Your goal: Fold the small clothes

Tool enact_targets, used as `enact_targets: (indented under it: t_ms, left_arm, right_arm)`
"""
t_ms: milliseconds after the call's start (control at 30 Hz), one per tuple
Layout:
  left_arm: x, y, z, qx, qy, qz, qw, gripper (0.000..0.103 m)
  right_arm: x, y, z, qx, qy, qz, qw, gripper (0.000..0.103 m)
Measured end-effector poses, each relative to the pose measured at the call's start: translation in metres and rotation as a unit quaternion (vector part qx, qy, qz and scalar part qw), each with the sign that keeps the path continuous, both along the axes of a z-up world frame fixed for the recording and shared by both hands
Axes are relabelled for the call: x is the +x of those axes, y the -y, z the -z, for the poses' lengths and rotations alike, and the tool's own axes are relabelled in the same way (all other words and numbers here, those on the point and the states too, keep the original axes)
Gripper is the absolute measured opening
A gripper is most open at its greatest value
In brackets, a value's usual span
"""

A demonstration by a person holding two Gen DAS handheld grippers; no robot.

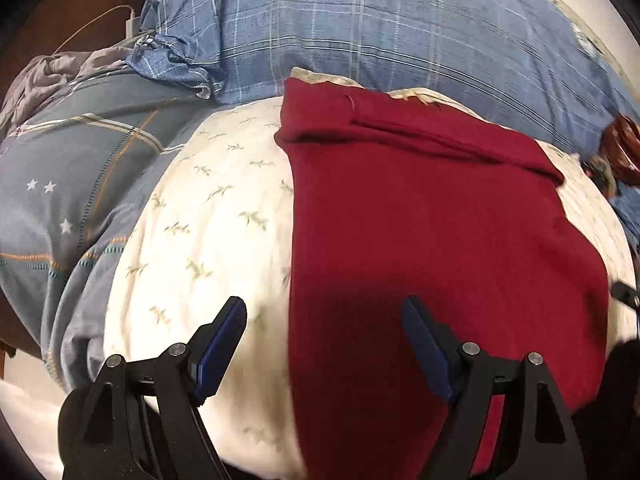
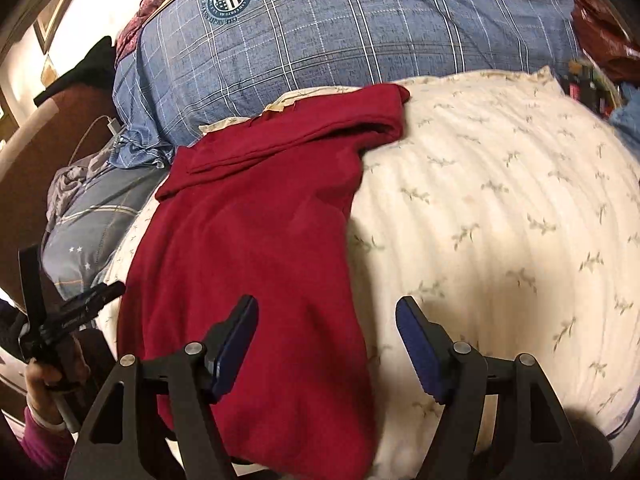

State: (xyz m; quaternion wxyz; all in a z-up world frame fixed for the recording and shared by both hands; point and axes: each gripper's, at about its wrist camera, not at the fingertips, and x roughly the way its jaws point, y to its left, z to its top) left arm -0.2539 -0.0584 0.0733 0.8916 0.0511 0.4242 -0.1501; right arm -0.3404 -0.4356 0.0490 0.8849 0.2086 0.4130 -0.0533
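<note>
Bedding in blue plaid (image 1: 100,184) lies at the left edge of the bed, then a cream pillow (image 1: 208,216) which carries the red garment (image 1: 420,220), folded into a long strip, collar at the far edge. Left gripper (image 1: 324,318) and right gripper (image 2: 326,316) hover over its near end, jaws spread, holding nothing. Probably the next fold needs both to pinch the near hem corners.
</note>
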Motion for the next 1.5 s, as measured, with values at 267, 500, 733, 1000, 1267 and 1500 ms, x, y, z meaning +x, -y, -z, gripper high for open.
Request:
enact_targets:
  t_ms: [267,500,733,1000,1267,1500]
  left_arm:
    - [-0.023,-0.038,0.007,-0.05,-0.052,0.018,0.9972,0.079]
    - [-0.028,-0.058,0.022,-0.06,-0.092,-0.001,0.994,0.078]
    - [-0.032,-0.049,0.028,-0.056,-0.114,0.016,0.9917,0.071]
    - [-0.023,-0.034,0.033,-0.052,-0.118,0.032,0.9911,0.059]
    - [-0.022,-0.04,0.038,-0.076,-0.121,0.02,0.9895,0.062]
    - [-0.022,-0.046,0.031,-0.084,-0.128,0.023,0.9879,0.006]
  right_arm:
    - [-0.014,-0.009,0.015,0.013,-0.02,-0.036,0.999,0.073]
    - [-0.028,-0.008,0.023,0.034,-0.021,-0.053,0.998,0.073]
    - [-0.04,-0.014,0.035,0.075,-0.035,-0.08,0.993,0.073]
    - [-0.041,-0.029,0.035,0.087,-0.051,-0.127,0.987,0.055]
    - [-0.035,-0.024,0.044,0.122,-0.039,-0.097,0.987,0.068]
    - [-0.042,-0.027,0.036,0.1,-0.023,-0.089,0.991,0.007]
